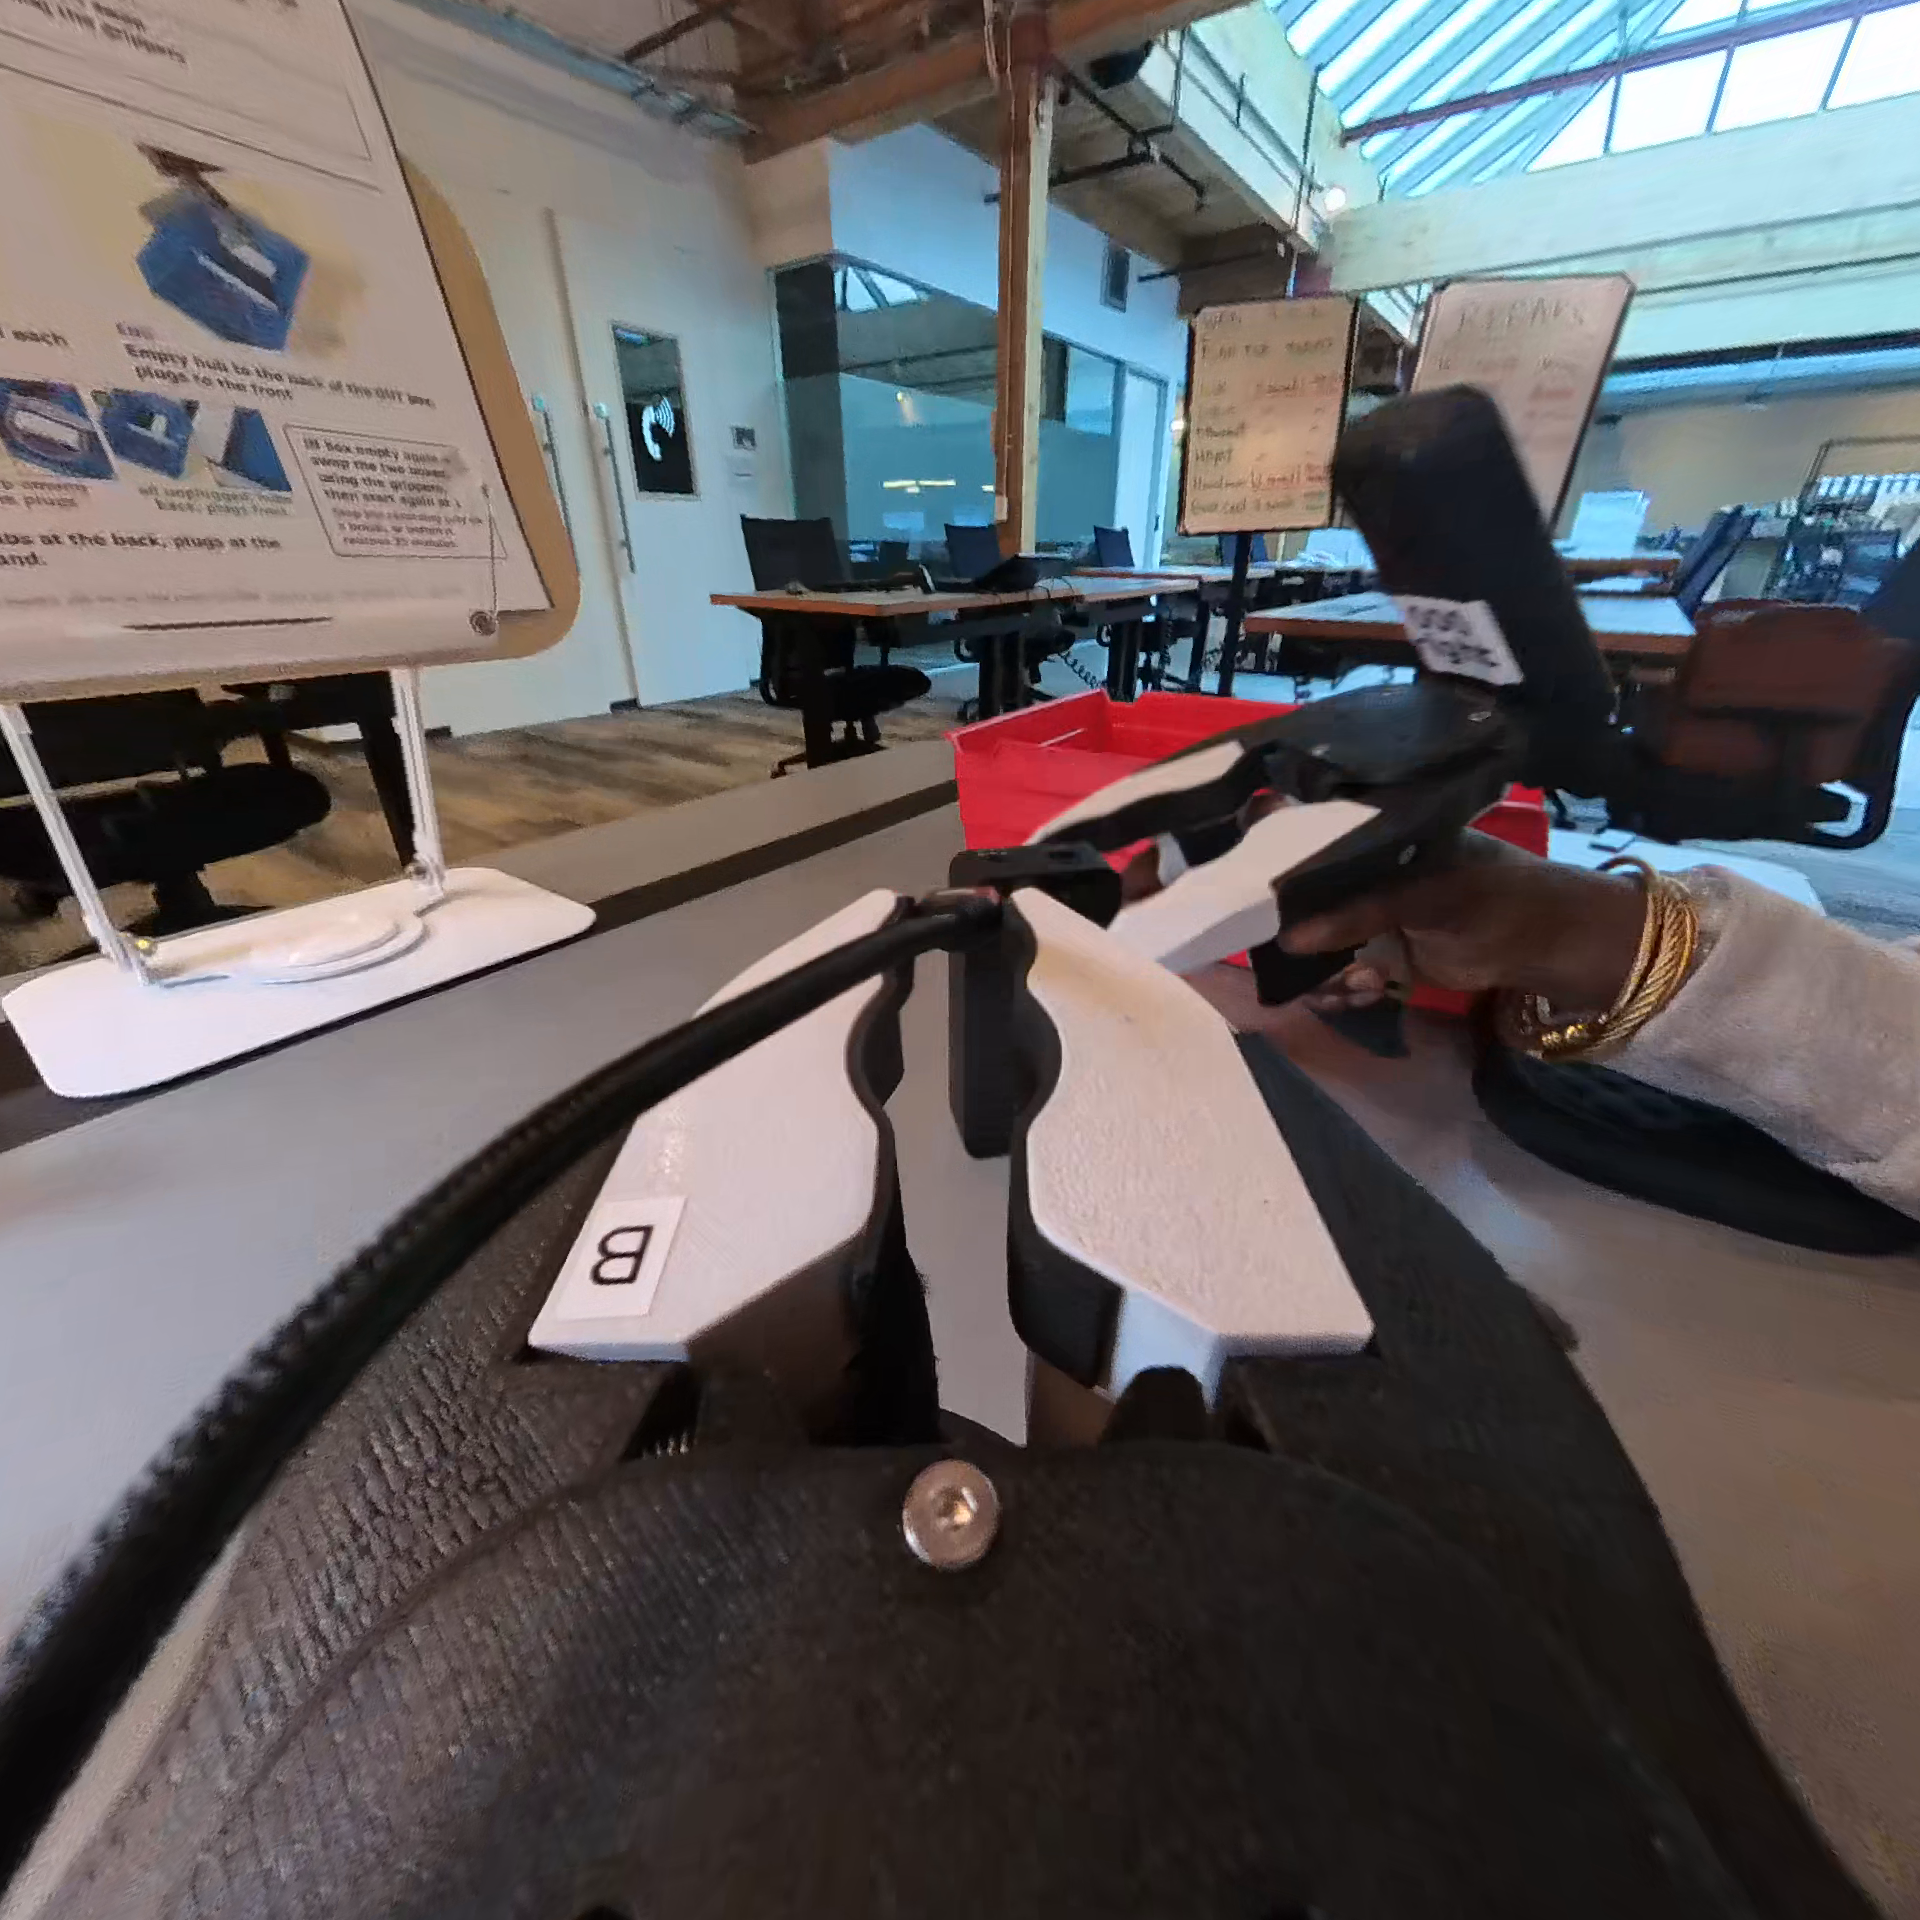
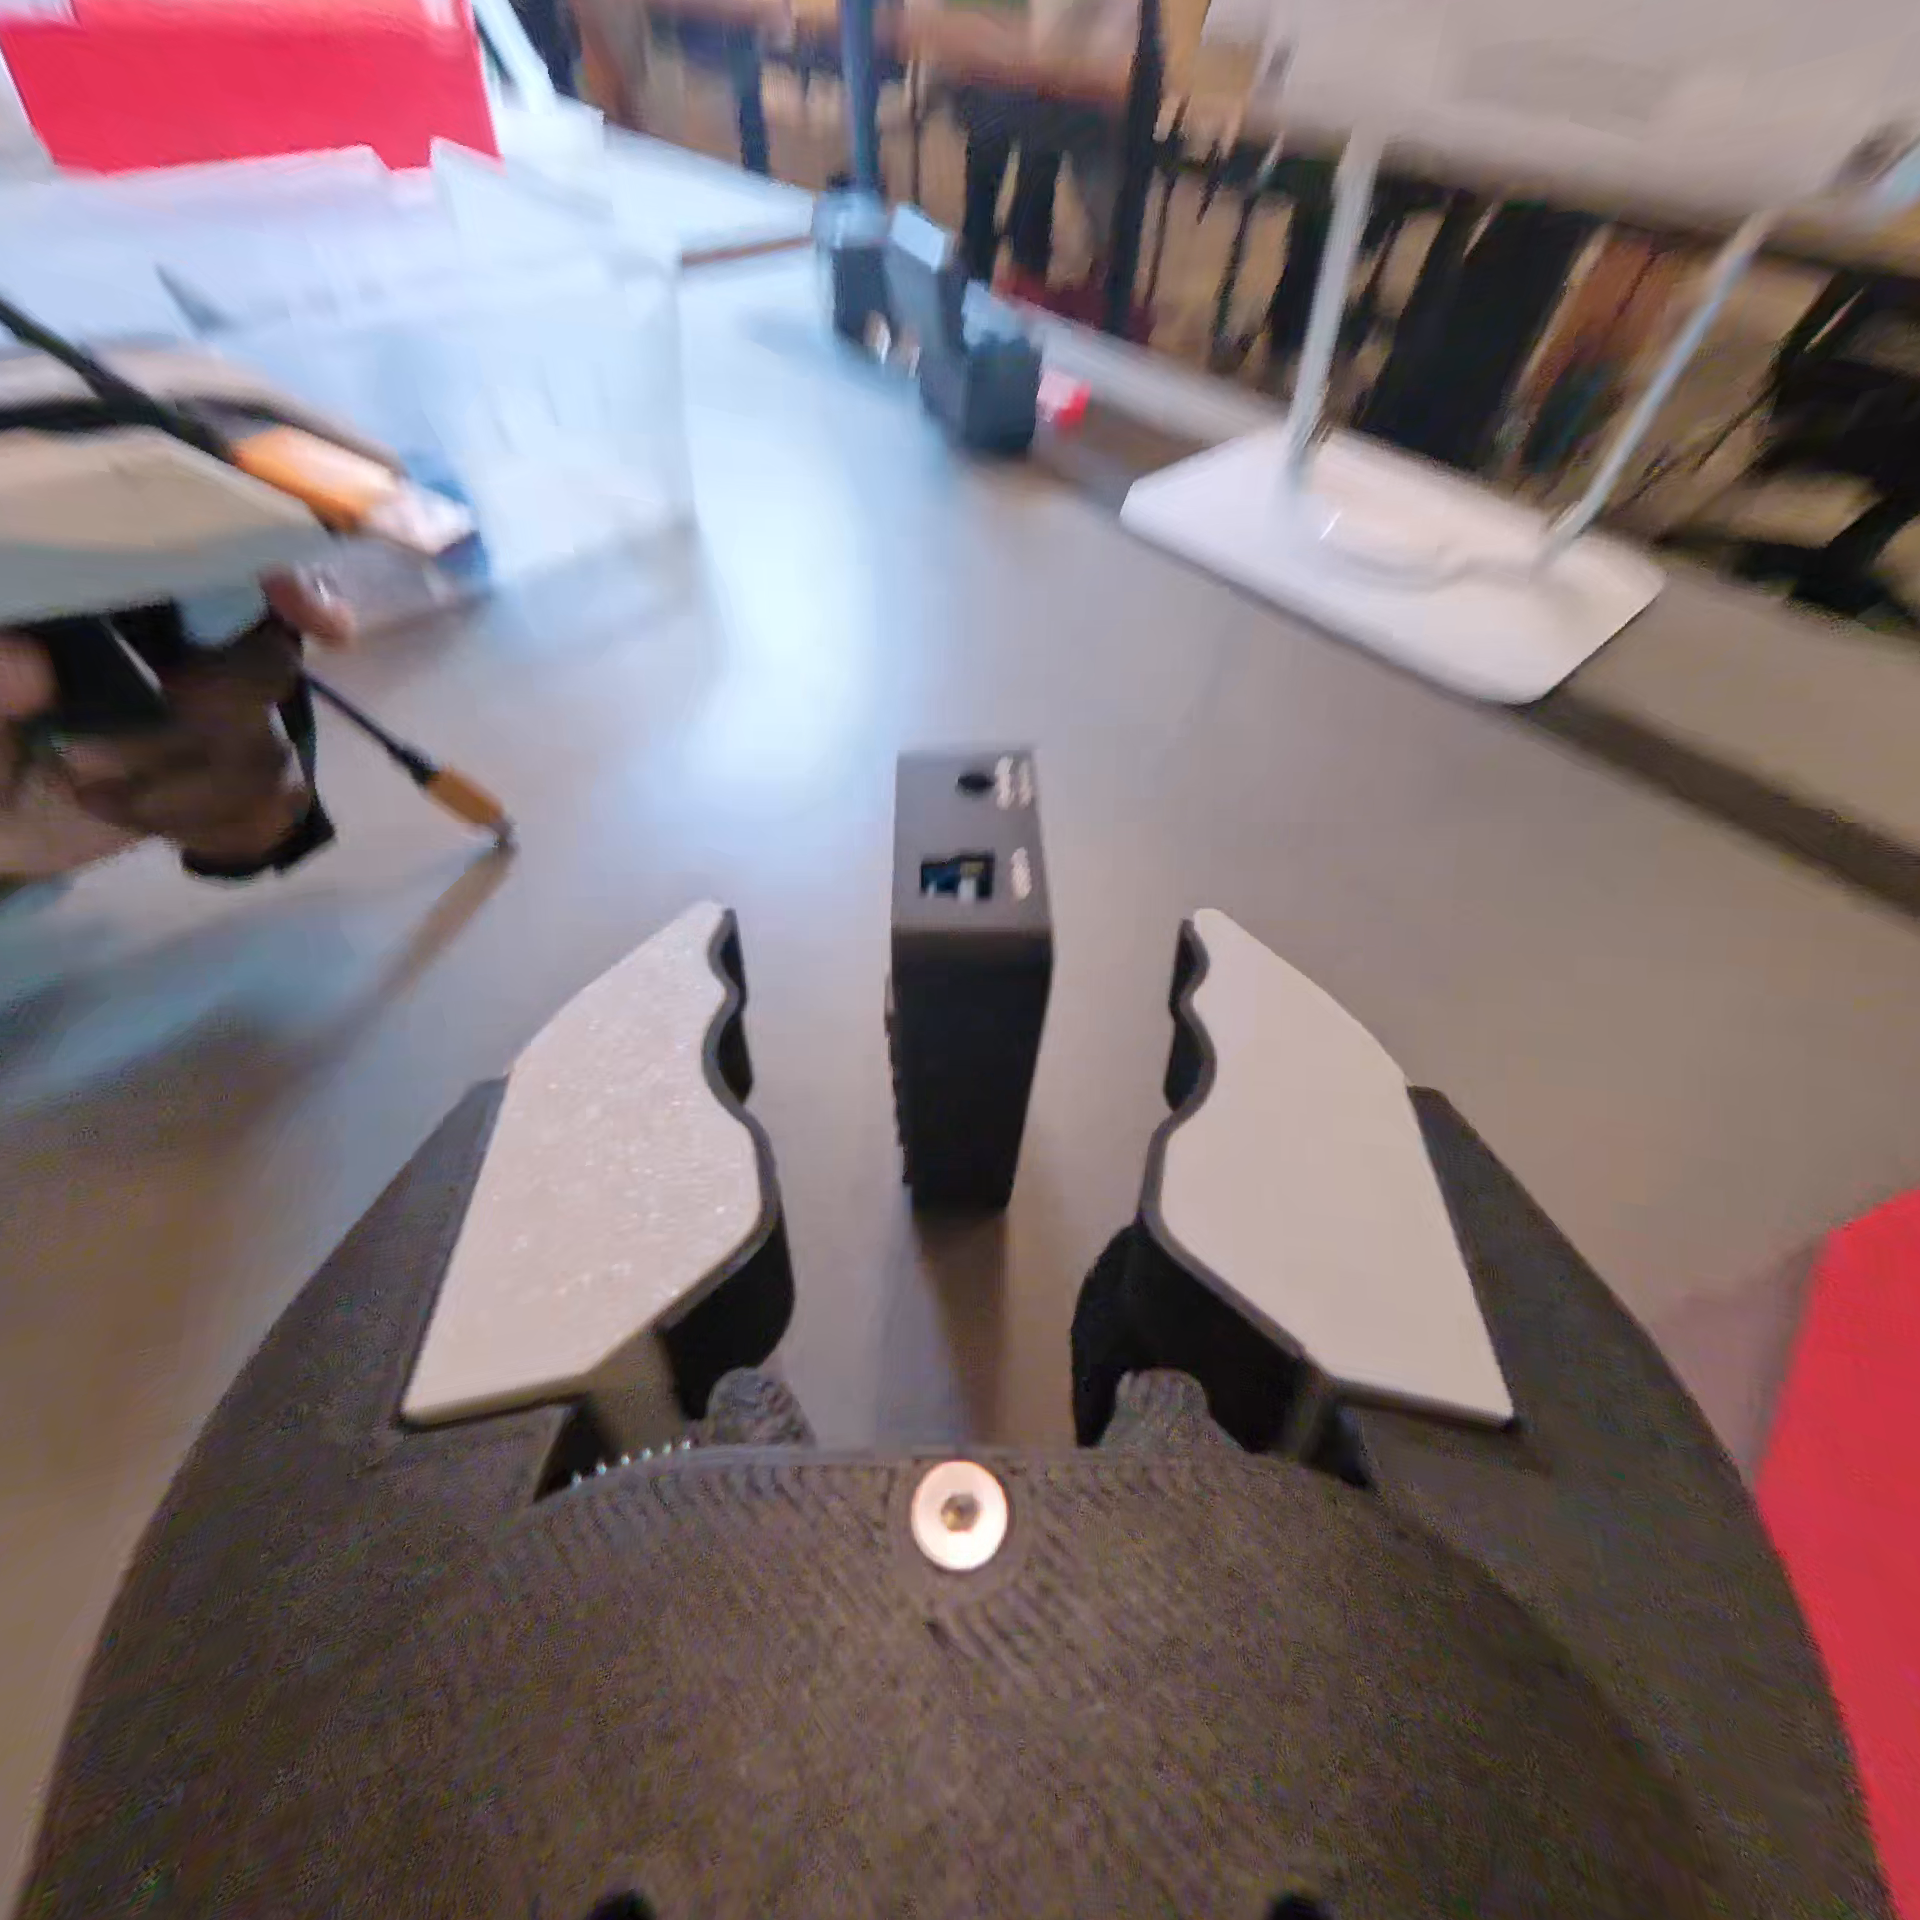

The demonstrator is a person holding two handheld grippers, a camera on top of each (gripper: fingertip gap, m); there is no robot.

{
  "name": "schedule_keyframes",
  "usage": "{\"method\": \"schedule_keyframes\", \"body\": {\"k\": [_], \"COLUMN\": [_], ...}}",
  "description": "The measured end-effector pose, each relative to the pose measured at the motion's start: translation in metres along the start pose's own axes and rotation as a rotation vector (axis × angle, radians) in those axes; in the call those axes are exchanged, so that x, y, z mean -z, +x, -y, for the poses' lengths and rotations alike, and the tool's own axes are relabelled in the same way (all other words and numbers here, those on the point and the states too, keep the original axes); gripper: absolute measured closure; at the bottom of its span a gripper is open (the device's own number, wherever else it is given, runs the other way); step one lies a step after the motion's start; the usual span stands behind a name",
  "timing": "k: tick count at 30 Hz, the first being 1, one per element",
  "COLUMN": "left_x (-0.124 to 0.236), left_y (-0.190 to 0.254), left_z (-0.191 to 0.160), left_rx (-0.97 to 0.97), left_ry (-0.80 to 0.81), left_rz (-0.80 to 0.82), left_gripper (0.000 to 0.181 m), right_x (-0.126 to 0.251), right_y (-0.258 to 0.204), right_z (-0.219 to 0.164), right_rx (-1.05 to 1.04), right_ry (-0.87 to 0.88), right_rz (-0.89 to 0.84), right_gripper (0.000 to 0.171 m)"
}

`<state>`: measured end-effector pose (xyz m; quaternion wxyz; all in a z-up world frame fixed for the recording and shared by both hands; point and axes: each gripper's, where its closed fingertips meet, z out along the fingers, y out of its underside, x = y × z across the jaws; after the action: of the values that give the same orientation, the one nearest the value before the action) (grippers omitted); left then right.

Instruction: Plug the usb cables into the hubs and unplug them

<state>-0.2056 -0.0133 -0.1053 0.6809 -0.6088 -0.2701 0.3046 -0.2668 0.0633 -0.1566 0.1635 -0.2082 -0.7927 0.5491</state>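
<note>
Left claw [image 1: 961, 935] pinches a black plug [image 1: 992, 1049], its cable [image 1: 623, 1060] running off at 7 o'clock. Right claw [image 2: 961, 935] gapes wide around my hub [image 2: 971, 997] on the tabletop [image 2: 1455, 935]; everything beyond blurs.

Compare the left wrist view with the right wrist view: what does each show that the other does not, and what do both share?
Only the left wrist view shows the left hand-held gripper shut on a black cable and the instruction sheet. Only the right wrist view shows the black hub on the table between the open right hand-held gripper's fingers. Both show the white stand base and the grey table.
</note>
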Motion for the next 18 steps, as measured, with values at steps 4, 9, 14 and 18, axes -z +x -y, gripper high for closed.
{"method": "schedule_keyframes", "body": {"k": [4,9,14,18], "left_x": [0.005,0.003,0.001,-0.002], "left_y": [-0.007,-0.010,-0.006,-0.001], "left_z": [-0.005,-0.013,-0.019,-0.020], "left_rx": [-0.043,-0.109,-0.234,-0.343], "left_ry": [-0.012,-0.044,-0.088,-0.099], "left_rz": [0.033,0.061,0.097,0.132], "left_gripper": [0.166,0.166,0.165,0.165], "right_x": [-0.017,-0.023,-0.015,-0.012], "right_y": [0.000,0.002,-0.010,-0.015], "right_z": [-0.024,-0.012,0.027,0.037], "right_rx": [-0.016,-0.252,-0.600,-0.613], "right_ry": [-0.095,0.017,0.281,0.359], "right_rz": [0.012,0.050,0.208,0.194], "right_gripper": [0.139,0.143,0.143,0.143]}}
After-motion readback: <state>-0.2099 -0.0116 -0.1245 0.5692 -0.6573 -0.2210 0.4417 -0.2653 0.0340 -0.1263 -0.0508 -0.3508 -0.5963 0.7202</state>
